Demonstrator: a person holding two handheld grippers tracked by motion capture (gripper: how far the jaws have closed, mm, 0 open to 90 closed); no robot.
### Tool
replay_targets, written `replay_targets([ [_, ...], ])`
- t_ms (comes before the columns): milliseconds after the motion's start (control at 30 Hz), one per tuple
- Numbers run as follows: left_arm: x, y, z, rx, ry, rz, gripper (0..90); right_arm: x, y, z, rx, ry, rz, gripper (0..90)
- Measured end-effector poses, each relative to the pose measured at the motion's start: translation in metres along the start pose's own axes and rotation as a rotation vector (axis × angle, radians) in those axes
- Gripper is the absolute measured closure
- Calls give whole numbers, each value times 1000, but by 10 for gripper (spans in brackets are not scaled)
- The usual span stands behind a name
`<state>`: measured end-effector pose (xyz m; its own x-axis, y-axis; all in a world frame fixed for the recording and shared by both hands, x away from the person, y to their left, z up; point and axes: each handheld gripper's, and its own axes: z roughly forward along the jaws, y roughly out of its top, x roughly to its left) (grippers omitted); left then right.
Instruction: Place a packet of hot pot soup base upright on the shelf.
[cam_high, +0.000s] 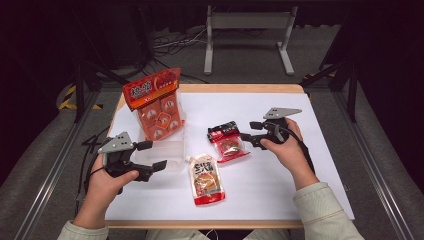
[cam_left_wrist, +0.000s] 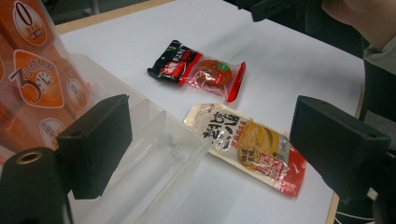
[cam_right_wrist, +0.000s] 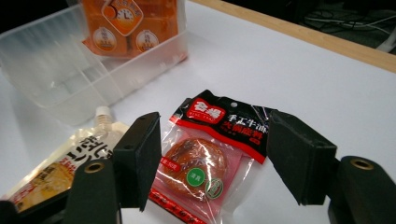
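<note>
orange bag (cam_left_wrist: 32, 79): a large "3" beside a clock sign, "0" above
red snack packet (cam_right_wrist: 212, 154): Chinese characters, white on red
spouted pouch (cam_left_wrist: 247, 147): large black Chinese characters

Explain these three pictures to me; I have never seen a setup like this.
A person sits at a white table with a hand-held two-jaw gripper in each hand. One picture looks down from above; the other two come from cameras riding on each gripper. The left gripper is open beside a clear plastic bin in which an orange snack bag stands. The right gripper is open, its jaws on either side of a small red-and-black snack packet, not clamping it. A spouted sauce pouch lies flat nearby. Nothing is held.
</note>
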<state>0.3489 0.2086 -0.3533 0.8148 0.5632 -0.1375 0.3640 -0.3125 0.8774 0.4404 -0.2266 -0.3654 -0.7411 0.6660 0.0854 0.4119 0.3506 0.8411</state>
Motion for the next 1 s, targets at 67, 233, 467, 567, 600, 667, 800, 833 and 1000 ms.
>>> replay_targets([
  [67, -1, -1, 1, -2, 3, -4, 135, -2, 0, 8, 16, 2, 13, 364],
  [233, -2, -5, 1, 5, -8, -5, 134, -9, 0, 24, 53, -11, 34, 363],
  [467, -4, -9, 2, 21, -10, -7, 134, -20, 0, 45, 87, -28, 52, 369],
  [567, -4, -11, 2, 23, -13, -10, 134, -25, 0, 53, 99, -32, 57, 370],
  [600, -4, -11, 2, 24, -12, -9, 135, -26, -1, 55, 103, -34, 63, 370],
  [667, -5, -12, 2, 30, -11, -14, 135, -30, -2, 60, 110, -40, 71, 369],
  [800, -7, -12, 4, 41, -22, -7, 137, -37, -5, 69, 129, -54, 88, 370],
  [833, -7, -13, 4, 42, -23, -1, 138, -38, -5, 71, 132, -58, 90, 370],
  [1000, -8, -13, 6, 44, -28, -3, 139, -44, -6, 84, 153, -75, 97, 366],
])
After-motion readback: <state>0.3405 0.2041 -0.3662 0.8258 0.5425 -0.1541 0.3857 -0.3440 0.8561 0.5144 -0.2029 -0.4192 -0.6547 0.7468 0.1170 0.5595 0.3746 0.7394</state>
